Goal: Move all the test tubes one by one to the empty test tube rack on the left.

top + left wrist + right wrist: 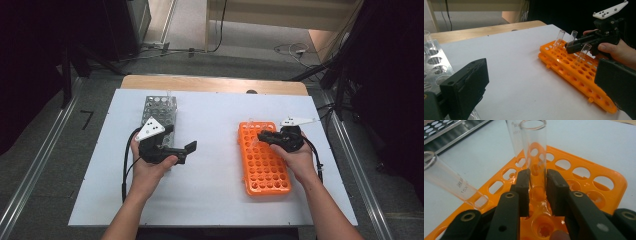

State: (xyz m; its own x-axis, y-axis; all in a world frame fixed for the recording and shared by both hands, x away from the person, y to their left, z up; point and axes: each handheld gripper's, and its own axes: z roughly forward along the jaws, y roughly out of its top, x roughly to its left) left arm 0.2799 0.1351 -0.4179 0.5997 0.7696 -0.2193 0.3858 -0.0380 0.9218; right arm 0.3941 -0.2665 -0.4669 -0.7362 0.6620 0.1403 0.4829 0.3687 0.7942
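An orange test-tube rack (265, 165) lies at the right of the white board. Three clear glass tubes stand in its far end. My right gripper (537, 192) is shut on the middle tube (536, 157), its pads pressing the glass just above the rack (609, 185). A second tube (514, 137) stands behind it, and a third (449, 182) leans to the left. From the left gripper view, the right gripper (569, 47) holds that tube (573, 37). My left gripper (182, 150) hovers open over bare board, with nothing between its jaws (541, 92).
A grey metal rack (159, 112) with round holes stands at the back left, beside my left hand, and one glass tube (426, 37) sits in it. White board (215, 190) lies between the two racks. Cables trail from both grippers.
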